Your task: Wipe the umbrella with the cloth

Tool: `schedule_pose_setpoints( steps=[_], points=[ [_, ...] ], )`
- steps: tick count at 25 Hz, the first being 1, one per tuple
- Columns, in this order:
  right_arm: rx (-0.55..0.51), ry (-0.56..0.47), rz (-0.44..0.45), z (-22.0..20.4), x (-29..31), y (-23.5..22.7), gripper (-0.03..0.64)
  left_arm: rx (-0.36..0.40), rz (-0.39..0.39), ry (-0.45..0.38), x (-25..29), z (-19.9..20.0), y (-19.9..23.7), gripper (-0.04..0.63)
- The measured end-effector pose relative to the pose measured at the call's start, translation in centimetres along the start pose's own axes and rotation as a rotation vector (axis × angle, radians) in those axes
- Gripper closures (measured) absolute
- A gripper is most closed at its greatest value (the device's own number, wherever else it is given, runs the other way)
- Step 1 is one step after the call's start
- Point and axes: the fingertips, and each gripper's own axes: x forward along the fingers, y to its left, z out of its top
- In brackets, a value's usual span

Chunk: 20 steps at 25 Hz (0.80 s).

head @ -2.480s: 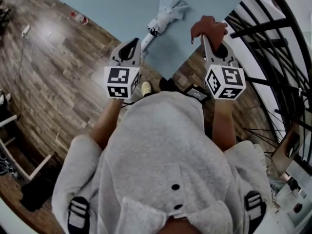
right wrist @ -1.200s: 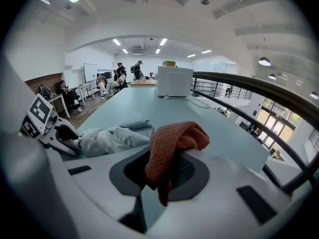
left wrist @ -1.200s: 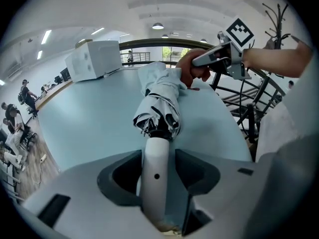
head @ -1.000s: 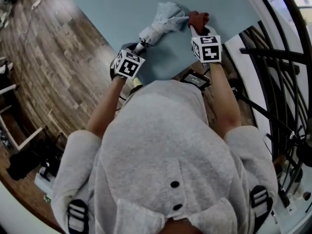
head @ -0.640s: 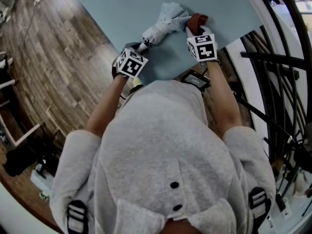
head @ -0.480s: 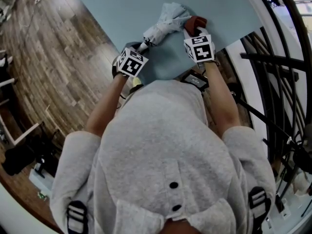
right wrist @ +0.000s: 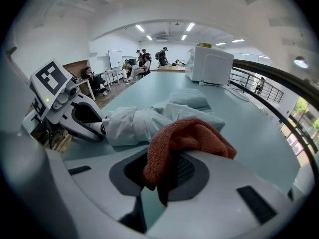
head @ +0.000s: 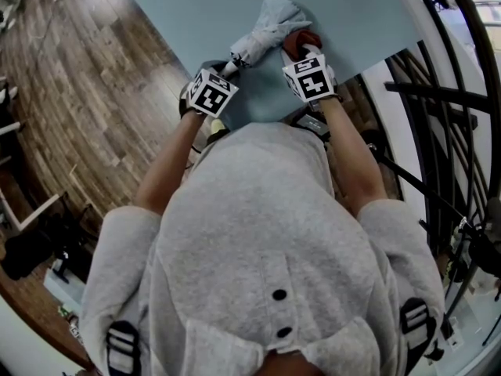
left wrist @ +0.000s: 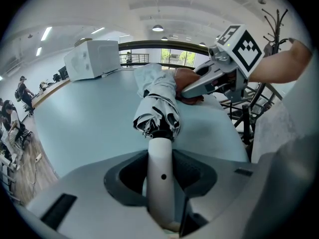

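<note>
Status: left gripper (left wrist: 160,180) now has the folding umbrella's (head: 262,34) white handle (left wrist: 160,151) between its jaws. They have just closed in and sit fairly wide, clamped on the handle. A couple of seconds back that gripper hung free off the table corner, so the pin-down is new.

Right gripper (right wrist: 162,176) is closed on the rust-red cloth (right wrist: 192,136), which bunches out over the top of the jaws. It came in from the corner too. Over the last second it has slid the cloth back along the folded canopy (left wrist: 158,101) from the far end toward the handle end, dropping a little.

From the head view the cloth now sits against the canopy's right flank, looks like contact. Can't judge pressure.

Umbrella lies collapsed on the pale blue table (head: 188,14), near the corner closest to the person, handle pointing at them, canopy fanning away. It hasn't shifted during the stroke.

My read: setup is done and wiping is in progress, first pass along one side. The top and left flank of the canopy look unwiped so far.
</note>
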Motion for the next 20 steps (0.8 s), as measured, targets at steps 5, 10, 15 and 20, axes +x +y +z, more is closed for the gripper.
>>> schedule_pose_setpoints(
  steps=[5,10,15,20],
  points=[
    [-0.009,0.029,0.051,-0.1,0.3,2.4,0.547,0.004,-0.008,0.001,-0.1,0.0,0.1,0.439],
    [-0.038,0.027,0.119,0.6,0.8,4.8,0.547,0.008,-0.012,0.004,-0.1,0.1,0.0,0.439],
    [-0.083,0.049,0.171,0.7,0.9,6.9,0.547,0.007,-0.017,0.005,0.0,0.1,0.0,0.439],
    [-0.106,0.054,0.225,0.9,0.7,8.4,0.546,0.007,-0.013,0.003,-0.1,0.0,0.1,0.439]
  ],
)
